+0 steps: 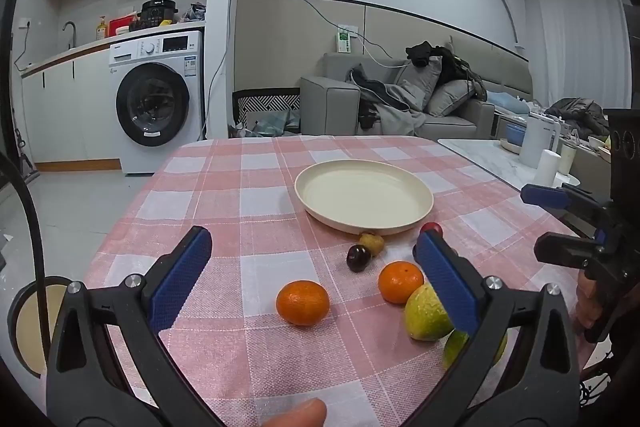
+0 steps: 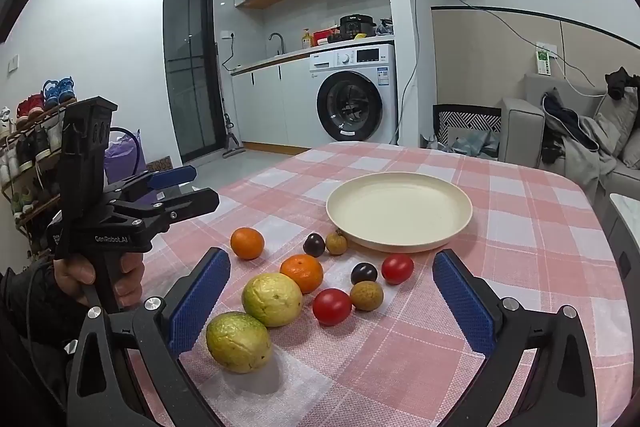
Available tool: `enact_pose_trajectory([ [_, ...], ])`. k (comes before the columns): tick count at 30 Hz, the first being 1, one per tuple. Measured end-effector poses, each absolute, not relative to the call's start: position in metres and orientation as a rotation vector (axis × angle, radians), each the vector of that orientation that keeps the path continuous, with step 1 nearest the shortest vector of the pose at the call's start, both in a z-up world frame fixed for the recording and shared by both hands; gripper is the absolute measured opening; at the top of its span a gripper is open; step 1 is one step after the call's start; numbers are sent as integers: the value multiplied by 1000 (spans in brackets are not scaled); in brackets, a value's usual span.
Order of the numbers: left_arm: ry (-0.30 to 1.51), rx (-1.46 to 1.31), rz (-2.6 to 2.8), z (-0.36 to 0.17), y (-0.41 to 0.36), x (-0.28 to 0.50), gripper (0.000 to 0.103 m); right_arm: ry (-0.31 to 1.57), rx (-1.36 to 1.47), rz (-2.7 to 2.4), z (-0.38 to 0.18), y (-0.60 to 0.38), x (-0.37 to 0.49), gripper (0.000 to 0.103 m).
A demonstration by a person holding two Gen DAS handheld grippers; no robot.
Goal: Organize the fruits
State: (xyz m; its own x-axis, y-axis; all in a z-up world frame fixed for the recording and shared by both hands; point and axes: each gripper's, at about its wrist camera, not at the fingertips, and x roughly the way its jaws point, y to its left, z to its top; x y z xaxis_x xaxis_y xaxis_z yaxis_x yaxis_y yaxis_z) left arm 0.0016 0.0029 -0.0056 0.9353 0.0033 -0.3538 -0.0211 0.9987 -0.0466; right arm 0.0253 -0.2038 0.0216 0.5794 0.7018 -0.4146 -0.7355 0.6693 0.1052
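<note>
Right wrist alone shows tomatoes point(image 2: 332, 306) (two)

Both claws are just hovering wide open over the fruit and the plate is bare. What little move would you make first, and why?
Probably ease the open right gripper down around the near red tomato, which lies on the tablecloth almost straight ahead between its fingers. Nothing is held yet, the plate holds no fruit, and the tomato sits clear enough to close on.

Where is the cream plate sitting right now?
The cream plate sits empty on the checked tablecloth, centre-right in the right wrist view, just beyond the loose fruit; a brown longan lies by its near rim.
</note>
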Motion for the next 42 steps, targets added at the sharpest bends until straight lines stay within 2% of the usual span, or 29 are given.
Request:
enact_pose_trajectory([
  [42, 378, -47, 20, -5, 0, 8, 102, 470, -72, 824, 19, -206, 32, 103],
])
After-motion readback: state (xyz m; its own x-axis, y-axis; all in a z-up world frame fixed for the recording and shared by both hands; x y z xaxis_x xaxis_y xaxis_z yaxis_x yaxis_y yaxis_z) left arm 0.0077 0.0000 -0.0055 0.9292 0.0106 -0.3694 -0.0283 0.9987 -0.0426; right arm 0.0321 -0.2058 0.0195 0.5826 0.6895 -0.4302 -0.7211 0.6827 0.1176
